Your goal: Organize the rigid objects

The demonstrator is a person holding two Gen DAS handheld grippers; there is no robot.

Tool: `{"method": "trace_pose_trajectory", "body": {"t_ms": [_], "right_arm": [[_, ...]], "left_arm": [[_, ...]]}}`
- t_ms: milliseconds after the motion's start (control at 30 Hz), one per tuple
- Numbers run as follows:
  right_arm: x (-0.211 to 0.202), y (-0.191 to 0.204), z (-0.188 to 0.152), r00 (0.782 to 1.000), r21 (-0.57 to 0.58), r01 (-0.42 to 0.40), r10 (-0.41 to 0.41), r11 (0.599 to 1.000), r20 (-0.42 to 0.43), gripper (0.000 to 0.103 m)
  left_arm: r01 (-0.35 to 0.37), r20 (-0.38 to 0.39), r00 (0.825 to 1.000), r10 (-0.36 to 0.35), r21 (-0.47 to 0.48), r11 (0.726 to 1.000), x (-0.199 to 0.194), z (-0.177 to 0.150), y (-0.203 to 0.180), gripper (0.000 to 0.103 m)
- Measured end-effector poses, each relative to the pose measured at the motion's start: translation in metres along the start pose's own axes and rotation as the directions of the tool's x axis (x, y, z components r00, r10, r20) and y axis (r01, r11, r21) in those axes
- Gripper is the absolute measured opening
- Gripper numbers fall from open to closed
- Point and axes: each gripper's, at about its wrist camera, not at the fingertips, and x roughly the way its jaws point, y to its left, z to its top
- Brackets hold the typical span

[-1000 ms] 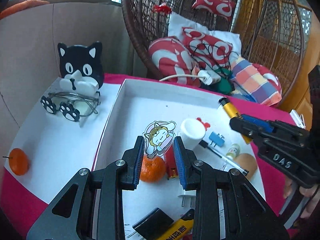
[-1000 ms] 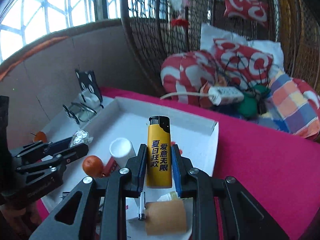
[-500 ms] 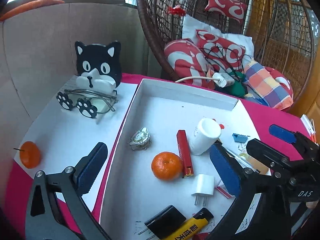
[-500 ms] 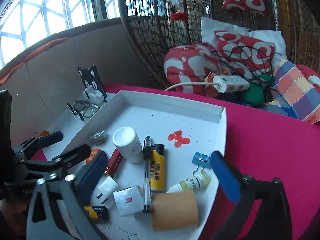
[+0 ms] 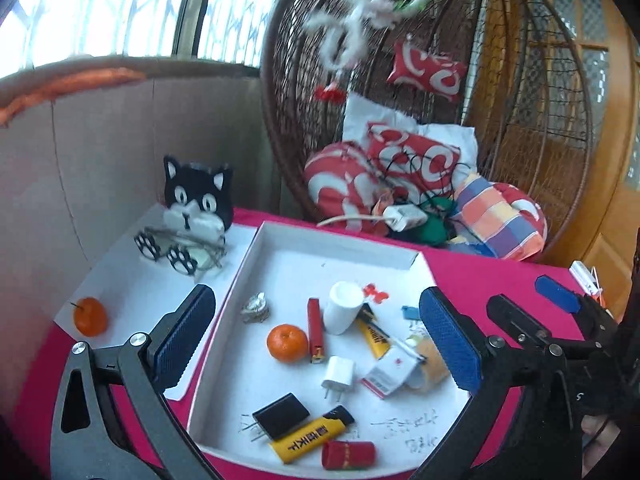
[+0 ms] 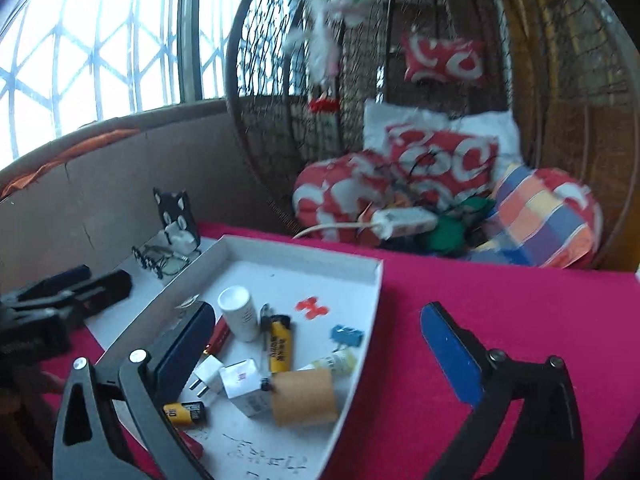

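A white tray (image 5: 336, 248) on the red cloth holds several small things: an orange (image 5: 287, 342), a red lighter (image 5: 314, 330), a white cup (image 5: 343, 313), a cartoon acrylic charm (image 5: 256, 309), a white plug (image 5: 338, 376), a black plug (image 5: 281, 416) and a yellow lighter (image 5: 310, 438). A second yellow lighter (image 6: 279, 342) lies beside a pen in the right wrist view. My left gripper (image 5: 316, 340) is open and empty above the tray's near side. My right gripper (image 6: 316, 360) is open and empty above the tray's (image 6: 376, 280) right edge.
A black cat glasses stand (image 5: 192, 216) with spectacles and a second orange (image 5: 91, 316) sit on a white sheet left of the tray. A wicker hanging chair (image 5: 420, 120) with cushions and a power strip (image 5: 404, 216) stands behind the table. The red cloth (image 6: 500, 312) lies right of the tray.
Both grippers opened and pulled back and up. The left let go of the cartoon charm and the right let go of the yellow lighter; both now lie in the tray.
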Motion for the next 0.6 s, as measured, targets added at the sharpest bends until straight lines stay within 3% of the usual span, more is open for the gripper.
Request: {"method": "trace_pose_trajectory", "body": {"t_ms": [167,267,333,367,400,500,600], "right_arm": [[-0.042,-0.009,0.006,0.993,0.035,0.046,-0.049,0.998,0.103,0.103],[-0.064,-0.016,0.011,0.984,0.056,0.079,-0.086,0.995,0.153,0.103],[-0.075,-0.021,0.014,0.980,0.069,0.088,-0.099,0.994,0.171,0.103],[-0.081,-0.024,0.016,0.978,0.079,0.085,-0.098,0.993,0.182,0.103],[-0.086,-0.026,0.016,0.977,0.089,0.080,-0.096,0.993,0.191,0.103],[-0.103,-0.034,0.018,0.969,0.119,0.064,-0.090,0.991,0.228,0.103],[-0.123,-0.040,0.020,0.961,0.137,0.039,-0.075,0.990,0.267,0.103]], "left_arm": [[-0.043,0.104,0.994,0.039,0.043,0.998,-0.047,0.009,-0.016,0.103],[-0.119,0.158,0.981,0.109,0.054,0.991,-0.070,0.014,-0.026,0.103],[-0.200,0.195,0.962,0.189,0.036,0.979,-0.083,0.014,-0.031,0.103],[-0.250,0.224,0.944,0.243,0.003,0.968,-0.093,0.012,-0.033,0.103],[-0.255,0.246,0.937,0.249,-0.010,0.967,-0.099,0.010,-0.033,0.103],[-0.183,0.250,0.952,0.177,0.002,0.983,-0.112,0.009,-0.035,0.103],[-0.177,0.225,0.960,0.170,0.009,0.984,-0.117,0.008,-0.038,0.103]]}}
